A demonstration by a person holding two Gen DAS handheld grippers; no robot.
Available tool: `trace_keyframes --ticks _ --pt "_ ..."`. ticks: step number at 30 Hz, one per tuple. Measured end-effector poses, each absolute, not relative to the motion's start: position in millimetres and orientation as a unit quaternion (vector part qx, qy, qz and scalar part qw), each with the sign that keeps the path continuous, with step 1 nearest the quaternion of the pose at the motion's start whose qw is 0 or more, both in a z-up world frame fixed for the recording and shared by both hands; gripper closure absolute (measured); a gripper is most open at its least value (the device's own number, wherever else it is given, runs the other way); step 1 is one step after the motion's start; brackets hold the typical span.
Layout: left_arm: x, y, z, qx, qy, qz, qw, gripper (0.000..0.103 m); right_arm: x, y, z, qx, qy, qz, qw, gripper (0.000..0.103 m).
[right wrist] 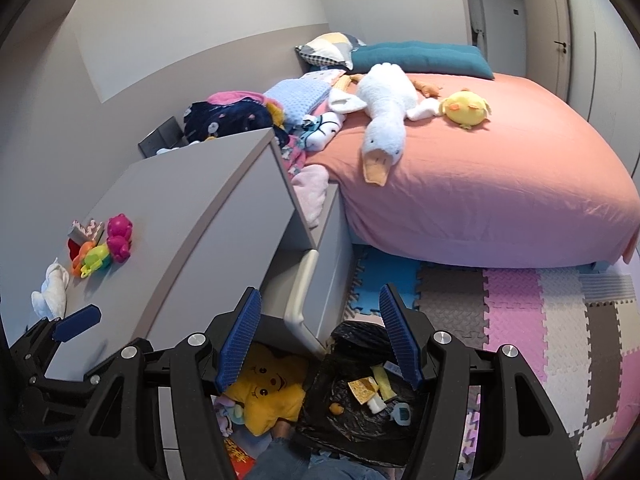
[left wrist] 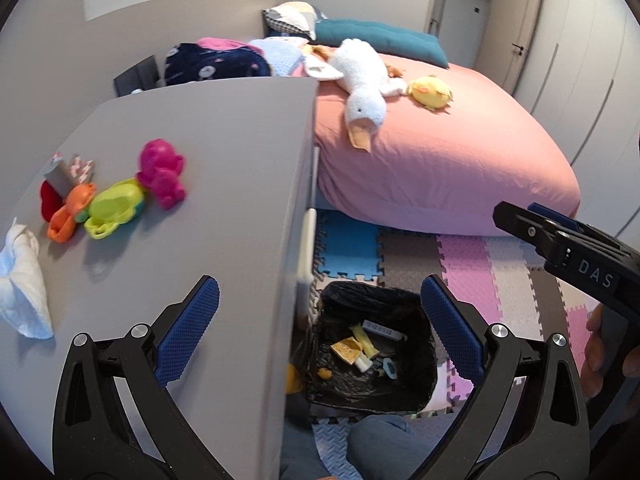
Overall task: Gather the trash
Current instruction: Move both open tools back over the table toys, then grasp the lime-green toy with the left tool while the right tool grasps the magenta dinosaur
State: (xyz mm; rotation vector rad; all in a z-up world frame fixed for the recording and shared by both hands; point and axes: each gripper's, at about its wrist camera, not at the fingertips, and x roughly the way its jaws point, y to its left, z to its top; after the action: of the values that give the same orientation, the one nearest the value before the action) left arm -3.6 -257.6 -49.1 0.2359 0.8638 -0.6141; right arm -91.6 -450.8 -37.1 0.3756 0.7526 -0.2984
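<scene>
A bin with a black liner [left wrist: 416, 360] stands on the floor beside the grey dresser [left wrist: 224, 184]. Yellow wrappers [left wrist: 348, 348], a white piece and a small blue item lie inside it. My left gripper [left wrist: 320, 286] hangs wide open and empty over the dresser's edge and the bin. My right gripper [right wrist: 319, 294] is open with nothing between its pads, above the bin [right wrist: 352, 332]; it also reaches in from the right in the left wrist view [left wrist: 520, 212]. A crumpled white tissue [left wrist: 22, 280] and a small grey carton [left wrist: 60, 174] rest on the dresser top.
Pink [left wrist: 162, 172], green [left wrist: 114, 208] and orange toys sit on the dresser. A pink bed [left wrist: 440, 160] carries a goose plush [left wrist: 364, 80] and a chick plush [left wrist: 430, 92]. Foam mats [left wrist: 472, 272] cover the floor. A yellow star plush [right wrist: 272, 392] lies below the dresser. A person's knee [left wrist: 376, 440] is near.
</scene>
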Motion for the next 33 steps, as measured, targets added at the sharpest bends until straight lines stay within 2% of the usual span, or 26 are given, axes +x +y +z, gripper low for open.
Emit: trace_keyframes --ticks 21,22,24,27,30,33 --pt "54 -180 -46 0.050 0.397 -0.202 0.894 0.006 -39 -396 -36 0.160 0.371 -0.091 0.910 0.040" --pt "56 -176 -46 0.045 0.395 -0.198 0.896 0.008 -36 -394 -37 0.158 0.372 -0.089 0.910 0.040" --pt "64 -170 -47 0.032 0.395 -0.187 0.899 0.018 -33 -391 -37 0.156 0.372 -0.087 0.911 0.040" --pt "77 -165 -49 0.021 0.404 -0.174 0.898 0.025 -28 -389 -38 0.155 0.374 -0.085 0.911 0.040" --pt "88 -164 -51 0.018 0.406 -0.167 0.898 0.031 -24 -388 -40 0.153 0.376 -0.084 0.910 0.040" --pt "97 -164 -52 0.021 0.408 -0.164 0.898 0.032 -19 -387 -43 0.152 0.380 -0.085 0.908 0.040"
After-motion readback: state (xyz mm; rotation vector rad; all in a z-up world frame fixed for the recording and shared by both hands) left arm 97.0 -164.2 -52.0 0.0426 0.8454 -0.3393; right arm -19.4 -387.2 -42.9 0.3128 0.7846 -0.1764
